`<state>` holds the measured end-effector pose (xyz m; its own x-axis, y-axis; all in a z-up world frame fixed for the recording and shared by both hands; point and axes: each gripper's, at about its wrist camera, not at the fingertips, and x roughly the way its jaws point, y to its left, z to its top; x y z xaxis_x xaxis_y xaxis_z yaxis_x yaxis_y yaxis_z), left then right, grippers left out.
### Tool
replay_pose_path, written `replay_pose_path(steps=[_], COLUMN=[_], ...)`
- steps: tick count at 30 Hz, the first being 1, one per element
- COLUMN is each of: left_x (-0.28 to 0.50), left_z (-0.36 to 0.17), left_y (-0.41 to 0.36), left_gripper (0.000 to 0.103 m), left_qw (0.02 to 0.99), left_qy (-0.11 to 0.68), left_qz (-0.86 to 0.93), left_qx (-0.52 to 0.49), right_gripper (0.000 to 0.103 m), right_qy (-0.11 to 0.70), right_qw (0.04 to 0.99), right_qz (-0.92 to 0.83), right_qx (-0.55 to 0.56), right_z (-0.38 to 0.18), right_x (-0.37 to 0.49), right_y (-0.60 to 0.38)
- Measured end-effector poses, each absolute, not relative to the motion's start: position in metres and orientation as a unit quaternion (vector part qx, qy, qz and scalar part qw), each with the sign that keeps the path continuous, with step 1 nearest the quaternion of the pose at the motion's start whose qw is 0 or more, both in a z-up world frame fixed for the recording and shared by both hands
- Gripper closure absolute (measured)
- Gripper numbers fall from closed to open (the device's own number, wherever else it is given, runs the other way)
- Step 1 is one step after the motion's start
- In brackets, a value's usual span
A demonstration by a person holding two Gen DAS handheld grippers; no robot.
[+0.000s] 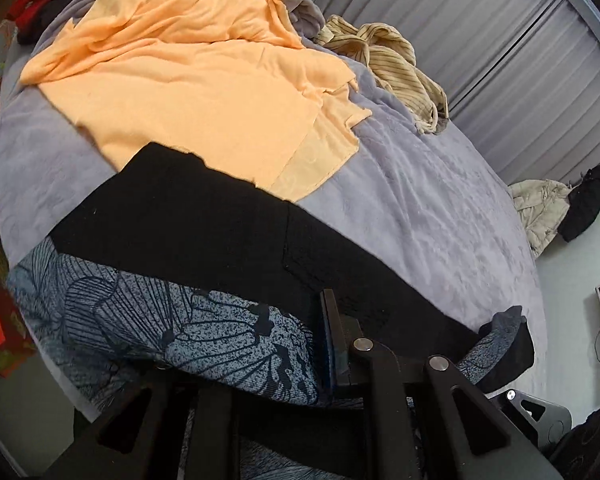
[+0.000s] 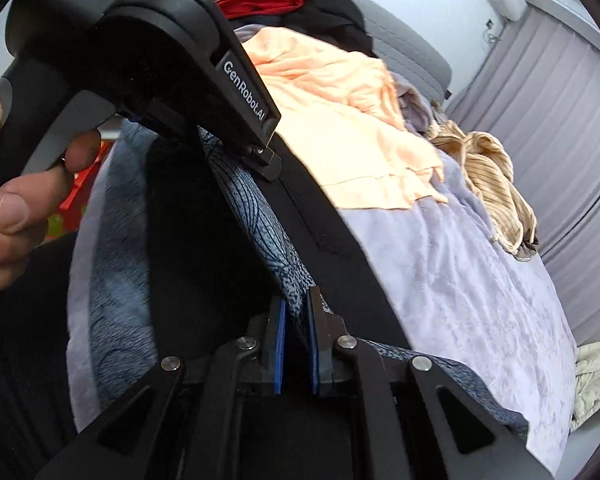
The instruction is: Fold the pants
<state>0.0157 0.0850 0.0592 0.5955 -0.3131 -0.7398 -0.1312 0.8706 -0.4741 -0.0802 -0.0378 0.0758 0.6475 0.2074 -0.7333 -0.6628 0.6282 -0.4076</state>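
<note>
Two grippers are on the pants (image 1: 204,216), which lie black and blue-patterned across the near part of the bed (image 1: 420,208). I see my right gripper (image 2: 298,340) with its blue-padded fingers (image 2: 279,344) pinching a ridge of the patterned fabric between them. My left gripper (image 2: 266,160) shows in the right wrist view at 11 o'clock, a hand (image 2: 16,184) around its grip, its fingers pressed tight on the same ridge further up. From the left wrist view that gripper (image 1: 332,344) has cloth bunched over it. An orange garment (image 1: 196,80) lies at 12 o'clock, touching the pants' far edge; a striped beige garment (image 1: 396,64) sits at 1 o'clock beside it
</note>
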Motion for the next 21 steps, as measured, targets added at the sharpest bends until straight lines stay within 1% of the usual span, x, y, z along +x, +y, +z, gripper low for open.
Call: replay_pose_path(steps=[3,4,5,6,7,10,12,14,15,16,17,18,21], left_x=[0.013,0.017,0.017,0.018,0.019,0.019,0.02,0.023,0.023,0.024,0.024,0.023,0.017], left_z=[0.031,0.023,0.02,0.019,0.02,0.029,0.031,0.031,0.03,0.031,0.031,0.034,0.047], left_y=[0.094,0.095,0.094,0.094,0.093,0.091,0.093,0.094,0.094,0.094,0.095,0.096,0.1], left_gripper=[0.084,0.084,0.084,0.084,0.084,0.084,0.084,0.084,0.084,0.084,0.084,0.084,0.084], left_qw=[0.839,0.831,0.827,0.827,0.83,0.837,0.836,0.834,0.834,0.834,0.832,0.833,0.844], left_qy=[0.468,0.477,0.479,0.479,0.477,0.467,0.466,0.467,0.468,0.47,0.47,0.467,0.451], left_qz=[-0.058,-0.057,-0.058,-0.059,-0.059,-0.064,-0.067,-0.067,-0.066,-0.065,-0.069,-0.068,-0.07], left_qx=[-0.27,-0.281,-0.289,-0.289,-0.284,-0.278,-0.283,-0.285,-0.283,-0.283,-0.287,-0.288,-0.281], right_gripper=[0.09,0.074,0.045,0.032,0.022,0.022,0.022,0.022,0.026,0.056,0.083,0.083,0.086], right_qy=[0.324,0.323,0.321,0.313,0.304,0.288,0.274,0.279,0.293,0.309,0.324,0.334,0.313], right_qw=[0.832,0.828,0.827,0.831,0.836,0.84,0.83,0.815,0.814,0.815,0.816,0.818,0.826], right_qz=[0.233,0.223,0.211,0.199,0.187,0.142,0.097,0.074,0.084,0.101,0.108,0.114,0.121], right_qx=[-0.386,-0.4,-0.411,-0.415,-0.417,-0.437,-0.476,-0.502,-0.494,-0.479,-0.466,-0.455,-0.453], right_z=[0.055,0.049,0.043,0.041,0.042,0.045,0.04,0.033,0.033,0.036,0.041,0.047,0.068], right_x=[-0.089,-0.089,-0.089,-0.087,-0.086,-0.075,-0.069,-0.059,-0.053,-0.048,-0.043,-0.04,-0.052], right_y=[-0.025,-0.023,-0.021,-0.023,-0.026,-0.04,-0.05,-0.061,-0.068,-0.073,-0.075,-0.076,-0.07])
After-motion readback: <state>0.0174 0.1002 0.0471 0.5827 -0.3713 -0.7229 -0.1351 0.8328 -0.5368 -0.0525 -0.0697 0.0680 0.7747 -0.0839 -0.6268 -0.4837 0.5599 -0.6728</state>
